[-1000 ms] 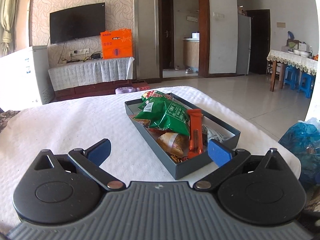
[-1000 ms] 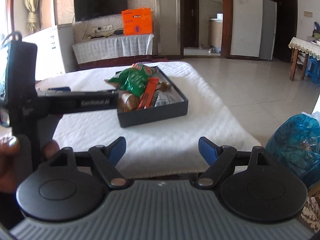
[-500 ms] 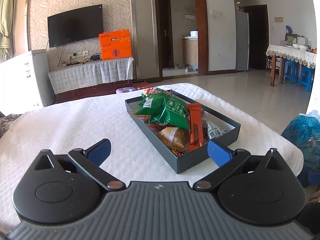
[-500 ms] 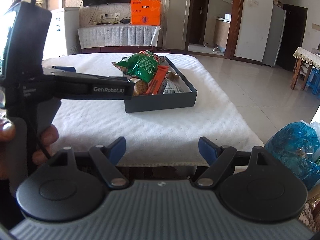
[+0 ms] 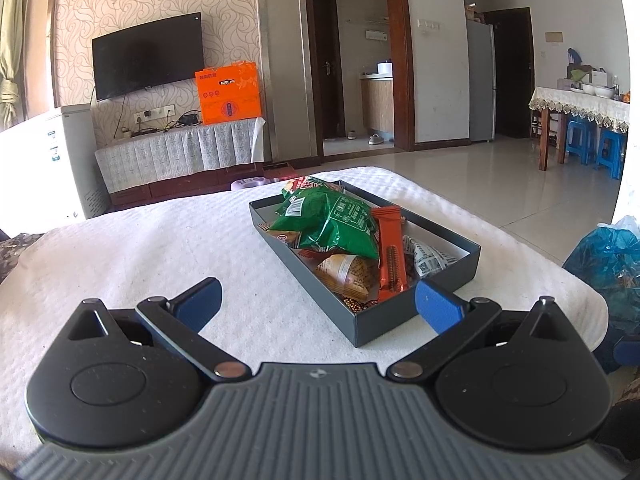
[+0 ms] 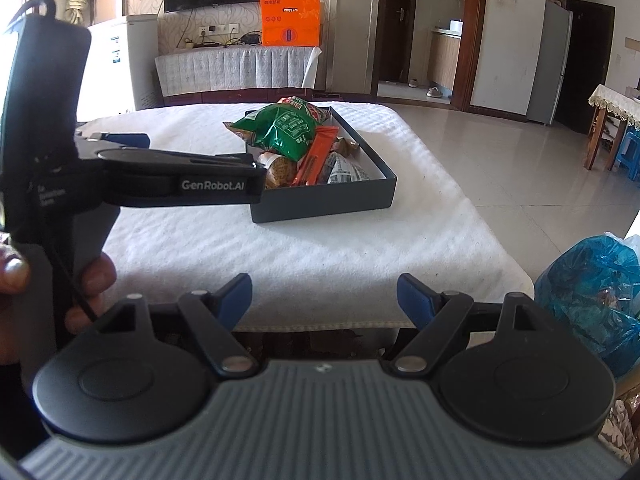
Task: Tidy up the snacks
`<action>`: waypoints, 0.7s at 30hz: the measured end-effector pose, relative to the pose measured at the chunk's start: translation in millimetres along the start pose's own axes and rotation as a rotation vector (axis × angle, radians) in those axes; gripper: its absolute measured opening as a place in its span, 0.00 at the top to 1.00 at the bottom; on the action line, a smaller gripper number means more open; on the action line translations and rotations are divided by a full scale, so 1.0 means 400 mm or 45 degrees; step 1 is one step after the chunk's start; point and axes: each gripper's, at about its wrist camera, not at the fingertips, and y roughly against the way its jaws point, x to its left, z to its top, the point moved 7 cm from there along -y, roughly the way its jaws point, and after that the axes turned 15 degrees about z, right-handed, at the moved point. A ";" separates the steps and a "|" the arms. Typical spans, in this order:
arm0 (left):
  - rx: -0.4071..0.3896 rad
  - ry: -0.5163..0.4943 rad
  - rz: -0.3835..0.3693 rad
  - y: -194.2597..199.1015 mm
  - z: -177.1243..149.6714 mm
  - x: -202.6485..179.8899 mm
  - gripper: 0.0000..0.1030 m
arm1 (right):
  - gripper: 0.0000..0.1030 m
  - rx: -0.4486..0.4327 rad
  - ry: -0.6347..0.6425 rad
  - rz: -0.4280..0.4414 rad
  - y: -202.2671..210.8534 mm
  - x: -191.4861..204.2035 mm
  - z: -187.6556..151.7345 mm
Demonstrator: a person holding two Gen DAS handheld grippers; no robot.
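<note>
Both claws were seen spread wide w/ nothing between the pads. The left gripper (image 5: 318, 300) was held just short of the dark box (image 5: 416, 312), which sat center-right of the left wrist frame, long axis running up-left to lower-right. Snacks were piled inside: a green bag (image 5: 332, 222) on top, an orange bar (image 5: 390, 254) beside it. The right gripper (image 6: 324, 296) was kept well back off the white cloth (image 6: 304, 252); the left was judged nearer.

My left gripper (image 5: 318, 300) hangs with jaws spread wide, nothing between them, over the white-clothed surface (image 5: 140, 248). Ahead sits a dark tray (image 5: 400, 320) holding a green bag (image 5: 336, 220) and an orange bar (image 5: 390, 248).
</note>
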 end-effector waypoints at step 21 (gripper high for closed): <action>0.010 -0.002 -0.014 -0.002 -0.002 0.002 0.00 | 0.21 0.019 -0.021 0.018 -0.010 -0.004 -0.001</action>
